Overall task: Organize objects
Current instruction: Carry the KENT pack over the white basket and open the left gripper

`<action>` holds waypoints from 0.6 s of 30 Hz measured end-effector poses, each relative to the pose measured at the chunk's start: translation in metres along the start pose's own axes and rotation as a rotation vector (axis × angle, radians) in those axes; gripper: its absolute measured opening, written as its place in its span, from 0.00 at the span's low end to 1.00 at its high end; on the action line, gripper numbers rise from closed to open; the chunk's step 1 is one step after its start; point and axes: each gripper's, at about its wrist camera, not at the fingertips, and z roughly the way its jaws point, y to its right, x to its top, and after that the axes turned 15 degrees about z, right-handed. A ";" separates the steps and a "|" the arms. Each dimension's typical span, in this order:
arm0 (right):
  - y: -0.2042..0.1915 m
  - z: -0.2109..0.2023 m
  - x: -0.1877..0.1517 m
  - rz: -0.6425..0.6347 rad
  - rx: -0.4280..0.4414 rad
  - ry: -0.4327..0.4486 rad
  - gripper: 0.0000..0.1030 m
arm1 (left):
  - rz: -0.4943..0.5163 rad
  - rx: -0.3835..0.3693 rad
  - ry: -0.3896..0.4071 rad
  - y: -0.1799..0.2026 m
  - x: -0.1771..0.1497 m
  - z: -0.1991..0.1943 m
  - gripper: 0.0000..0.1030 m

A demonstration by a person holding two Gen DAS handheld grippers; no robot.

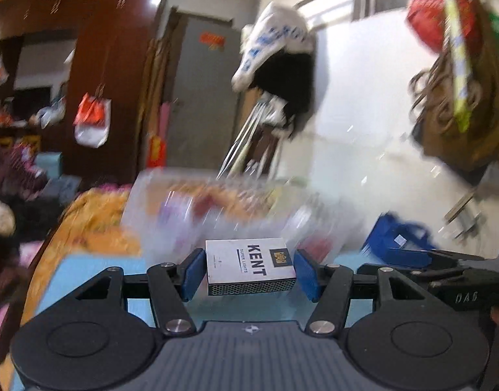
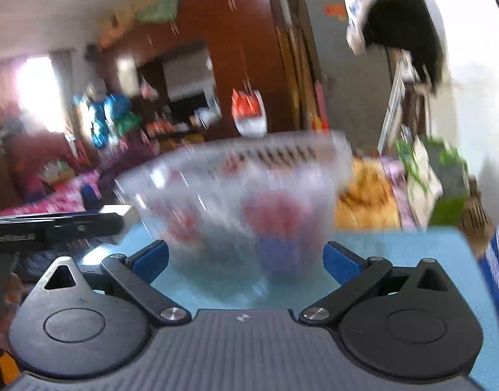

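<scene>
My left gripper (image 1: pixel 250 268) is shut on a white KENT matchbox (image 1: pixel 249 262), held level above the light blue table (image 1: pixel 86 273). Behind it stands a clear plastic basket (image 1: pixel 197 202), blurred, with several colourful items inside. In the right wrist view the same basket (image 2: pixel 236 189) stands just ahead of my right gripper (image 2: pixel 246 260), which is open and empty, its blue pads (image 2: pixel 342 262) spread either side of the basket's base. The right gripper also shows at the right edge of the left wrist view (image 1: pixel 445 270).
A blue bag (image 1: pixel 396 238) lies on the table to the right. Orange patterned bedding (image 1: pixel 93 215) lies beyond the table's far edge. A dark wooden wardrobe (image 1: pixel 96 65), a grey door (image 1: pixel 204 97) and hanging bags (image 1: pixel 458 97) line the walls. Both views are motion-blurred.
</scene>
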 end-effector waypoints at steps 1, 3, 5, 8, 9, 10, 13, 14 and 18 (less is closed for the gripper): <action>-0.010 -0.004 0.012 -0.025 -0.007 0.027 1.00 | 0.007 -0.001 0.015 0.000 0.015 -0.001 0.61; -0.027 -0.005 0.038 -0.069 -0.023 0.056 1.00 | 0.022 0.022 0.018 -0.001 0.045 0.005 0.61; -0.037 0.004 0.060 -0.095 -0.056 0.056 1.00 | 0.027 0.042 -0.006 -0.003 0.070 0.020 0.61; -0.038 0.025 0.081 -0.100 -0.112 0.032 1.00 | 0.029 0.050 -0.064 -0.006 0.089 0.043 0.61; -0.037 0.033 0.085 -0.102 -0.126 0.022 1.00 | 0.033 0.052 -0.079 -0.007 0.091 0.049 0.61; -0.034 0.040 0.086 -0.102 -0.137 0.010 1.00 | 0.036 0.056 -0.094 -0.007 0.092 0.056 0.61; -0.024 0.060 0.087 -0.096 -0.160 -0.030 1.00 | 0.032 0.070 -0.128 -0.014 0.090 0.072 0.61; -0.020 0.062 0.085 -0.096 -0.164 -0.039 1.00 | 0.027 0.076 -0.140 -0.017 0.088 0.077 0.61; -0.008 0.077 0.082 -0.083 -0.186 -0.063 1.00 | 0.014 0.105 -0.174 -0.030 0.078 0.095 0.61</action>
